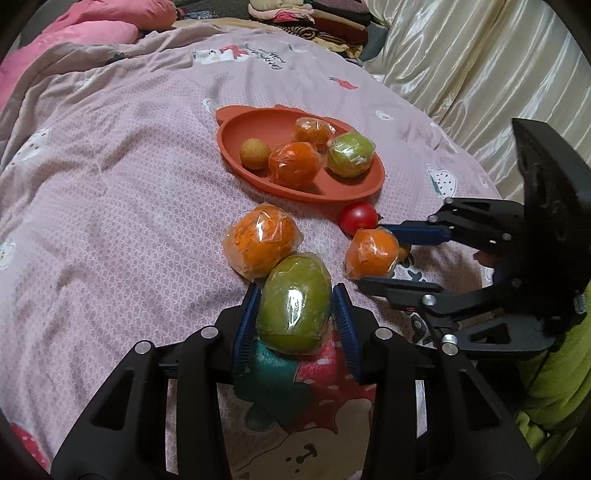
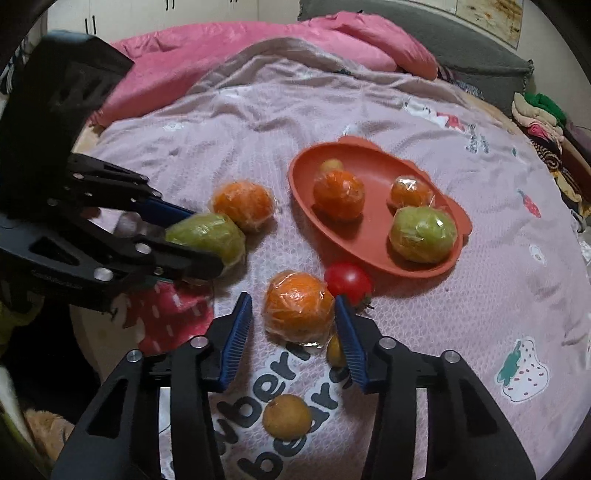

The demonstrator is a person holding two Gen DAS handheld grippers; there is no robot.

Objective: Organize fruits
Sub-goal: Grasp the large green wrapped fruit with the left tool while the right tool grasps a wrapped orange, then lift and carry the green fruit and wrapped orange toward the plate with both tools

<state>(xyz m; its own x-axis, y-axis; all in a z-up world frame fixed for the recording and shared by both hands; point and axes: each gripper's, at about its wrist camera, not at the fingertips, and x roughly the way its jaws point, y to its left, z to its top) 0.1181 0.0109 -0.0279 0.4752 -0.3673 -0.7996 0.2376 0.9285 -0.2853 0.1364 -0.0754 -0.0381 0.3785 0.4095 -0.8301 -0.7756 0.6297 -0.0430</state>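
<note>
An orange oval plate [image 1: 258, 125] [image 2: 373, 236] lies on the bed and holds two wrapped oranges, a wrapped green fruit [image 1: 350, 154] [image 2: 423, 234] and a small brown fruit [image 1: 255, 153]. My left gripper [image 1: 295, 310] is shut on a wrapped green fruit [image 1: 293, 306] [image 2: 210, 236] resting on the bedspread. My right gripper [image 2: 293, 314] [image 1: 380, 254] is open around a wrapped orange [image 2: 299, 306] [image 1: 371, 256], with a gap beside its left finger. A red tomato [image 1: 358, 218] [image 2: 349, 282] and another wrapped orange [image 1: 260, 245] [image 2: 243, 205] lie near.
The pink patterned bedspread [image 1: 129, 184] covers the bed. Two small yellow-brown fruits [image 2: 286, 415] [image 2: 335, 350] lie by my right gripper. Cream curtains [image 1: 480, 74] hang at the right. Folded clothes [image 1: 314, 18] and a pink quilt [image 2: 258, 48] lie at the far end.
</note>
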